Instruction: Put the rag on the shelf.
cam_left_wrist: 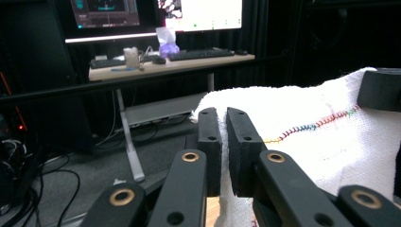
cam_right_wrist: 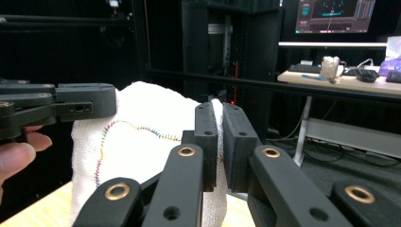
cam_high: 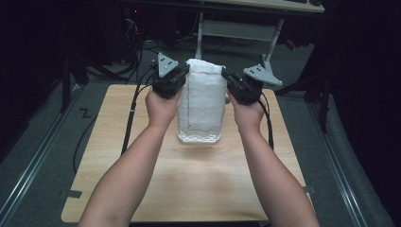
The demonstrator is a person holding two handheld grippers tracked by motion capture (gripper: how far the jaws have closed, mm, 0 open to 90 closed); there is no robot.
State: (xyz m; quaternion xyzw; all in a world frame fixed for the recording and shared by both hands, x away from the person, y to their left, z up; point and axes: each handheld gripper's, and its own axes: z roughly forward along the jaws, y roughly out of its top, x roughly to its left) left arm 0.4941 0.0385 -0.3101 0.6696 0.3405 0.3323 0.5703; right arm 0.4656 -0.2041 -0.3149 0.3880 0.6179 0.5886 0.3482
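A white towel [cam_high: 203,99] with a coloured stitched line hangs stretched between my two grippers above the wooden table [cam_high: 189,179]; its lower end lies folded on the board. My left gripper [cam_high: 183,72] is shut on the towel's upper left corner, and my right gripper [cam_high: 227,75] is shut on the upper right corner. In the left gripper view the pads [cam_left_wrist: 224,142] pinch the towel's [cam_left_wrist: 307,127] edge, with the other gripper's jaw at the far right. In the right gripper view the jaws [cam_right_wrist: 218,137] nip the cloth [cam_right_wrist: 137,142] the same way, and the left gripper shows at the left.
The table is a light wooden board on a grey floor with rails on both sides. Cables [cam_high: 132,109] trail from the grippers over the left and right of the board. Behind stands a desk [cam_left_wrist: 170,64] with keyboards and monitors.
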